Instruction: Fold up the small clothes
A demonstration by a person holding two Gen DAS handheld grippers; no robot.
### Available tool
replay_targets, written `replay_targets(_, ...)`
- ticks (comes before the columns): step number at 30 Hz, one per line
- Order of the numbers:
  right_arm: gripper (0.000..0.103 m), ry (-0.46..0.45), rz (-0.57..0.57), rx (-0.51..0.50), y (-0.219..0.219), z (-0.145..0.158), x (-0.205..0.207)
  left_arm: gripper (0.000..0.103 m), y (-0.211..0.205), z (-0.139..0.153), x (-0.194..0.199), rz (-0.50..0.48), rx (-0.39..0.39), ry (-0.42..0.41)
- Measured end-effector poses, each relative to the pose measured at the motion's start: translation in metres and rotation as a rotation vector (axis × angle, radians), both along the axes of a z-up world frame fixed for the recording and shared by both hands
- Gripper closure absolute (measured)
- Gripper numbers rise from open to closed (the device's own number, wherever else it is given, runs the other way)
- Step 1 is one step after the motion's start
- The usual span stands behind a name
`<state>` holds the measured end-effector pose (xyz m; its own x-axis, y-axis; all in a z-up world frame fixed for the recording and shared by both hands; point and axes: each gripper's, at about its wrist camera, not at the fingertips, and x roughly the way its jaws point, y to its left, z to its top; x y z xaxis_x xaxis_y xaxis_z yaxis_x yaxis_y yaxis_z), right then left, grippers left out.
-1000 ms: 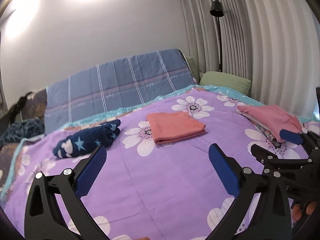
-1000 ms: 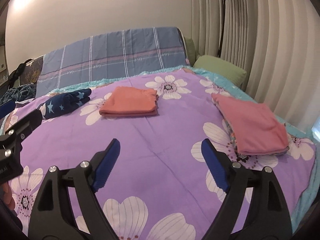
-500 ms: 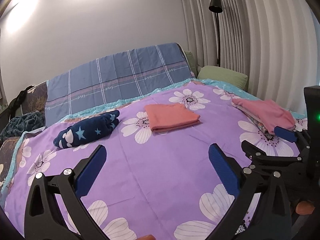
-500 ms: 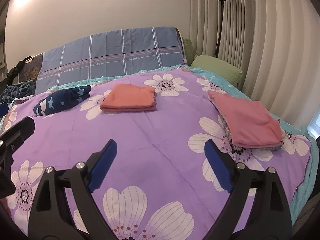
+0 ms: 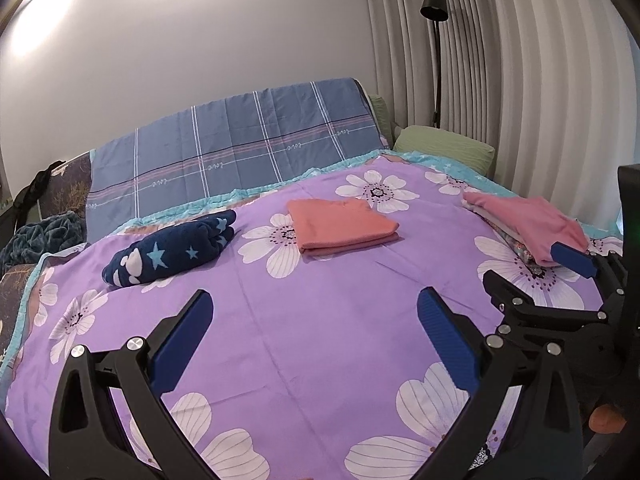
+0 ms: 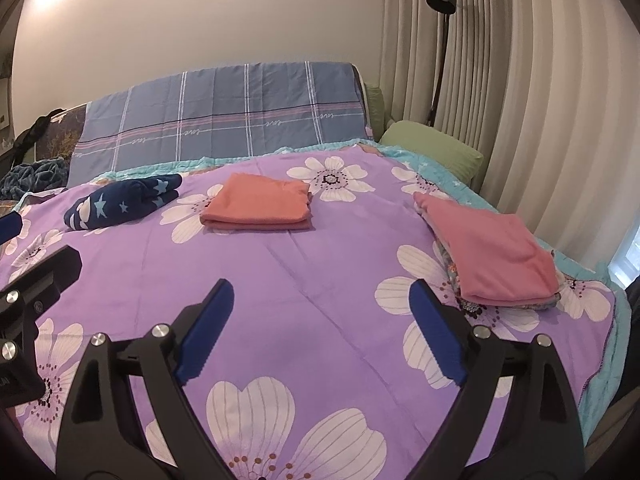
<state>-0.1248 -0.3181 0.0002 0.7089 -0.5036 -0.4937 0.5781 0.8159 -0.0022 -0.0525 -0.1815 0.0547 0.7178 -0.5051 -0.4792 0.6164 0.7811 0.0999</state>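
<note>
my left gripper and right gripper hang spread and empty above the purple flowered bedspread. folded orange cloth, pink stack and rolled navy star garment suggest folding's finished.

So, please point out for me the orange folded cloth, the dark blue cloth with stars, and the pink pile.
orange folded cloth (image 6: 258, 204), right wrist view, middle of its top face.
dark blue cloth with stars (image 5: 172, 250), left wrist view, middle of the roll.
pink pile (image 6: 496, 250), right wrist view, top pink layer.
</note>
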Motion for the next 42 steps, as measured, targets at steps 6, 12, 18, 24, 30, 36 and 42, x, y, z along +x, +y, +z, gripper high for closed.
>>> replay_targets(6,0.012,-0.001,-0.003,-0.003,-0.001,0.001,0.000,0.001,0.002,0.000,0.002,0.003,-0.011,0.004)
replay_targets(12,0.012,-0.006,-0.005,-0.003,-0.002,0.004,-0.001,0.001,0.005,-0.001,0.003,0.004,-0.014,0.010)
replay_targets(18,0.012,-0.010,-0.006,-0.003,-0.003,0.004,-0.001,0.001,0.005,-0.001,0.004,0.002,-0.013,0.011)
replay_targets(24,0.012,-0.021,-0.012,-0.005,-0.006,0.008,-0.001,0.001,0.005,-0.002,0.003,-0.001,-0.007,0.014)
replay_targets(30,0.012,-0.034,-0.019,-0.008,-0.008,0.012,-0.003,0.001,0.005,-0.002,0.003,-0.001,-0.006,0.013)
replay_targets(36,0.011,-0.036,-0.020,-0.008,-0.009,0.012,-0.003,0.001,0.005,-0.003,0.003,0.000,-0.005,0.013)
replay_targets(42,0.011,-0.032,-0.025,-0.018,-0.008,0.012,-0.002,0.001,0.005,-0.003,0.003,-0.002,-0.006,0.013)
